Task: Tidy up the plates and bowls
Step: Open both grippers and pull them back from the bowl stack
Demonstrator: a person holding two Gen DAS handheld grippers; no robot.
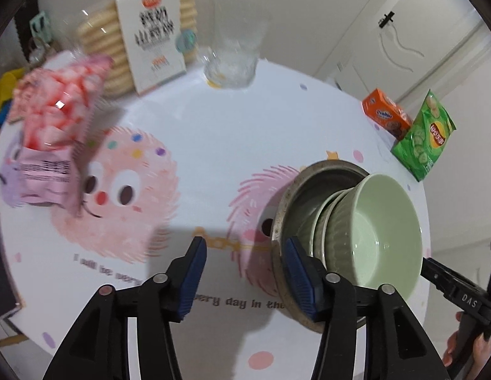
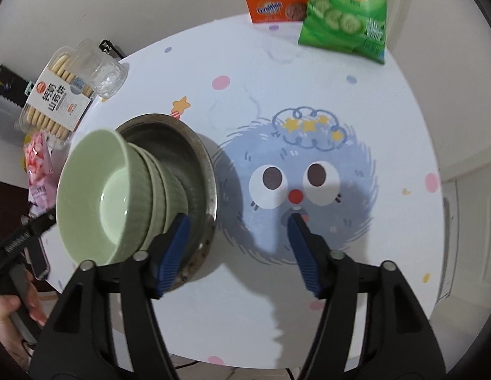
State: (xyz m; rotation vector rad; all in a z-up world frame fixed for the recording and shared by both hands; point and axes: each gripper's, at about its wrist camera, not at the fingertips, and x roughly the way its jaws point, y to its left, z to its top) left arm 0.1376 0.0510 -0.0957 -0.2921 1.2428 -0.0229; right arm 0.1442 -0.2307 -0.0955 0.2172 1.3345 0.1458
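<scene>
Both grippers, left (image 1: pixel 245 266) and right (image 2: pixel 237 237), gape empty. Green bowls (image 2: pixel 103 196) lean in the metal plate (image 2: pixel 204 171) (stack tilted), could topple if nudged.

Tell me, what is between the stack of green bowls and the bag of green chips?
Only bare tablecloth lies between the green bowls, stacked in the metal pan, and the chips bag. The right wrist view shows it best.

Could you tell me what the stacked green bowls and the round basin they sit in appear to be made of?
The green bowls look like glazed ceramic: a glossy pale-green surface with soft highlights inside and ribbed outer walls. The basin looks like metal, probably stainless steel: dull grey sheen inside, with a worn, speckled rim.
</scene>
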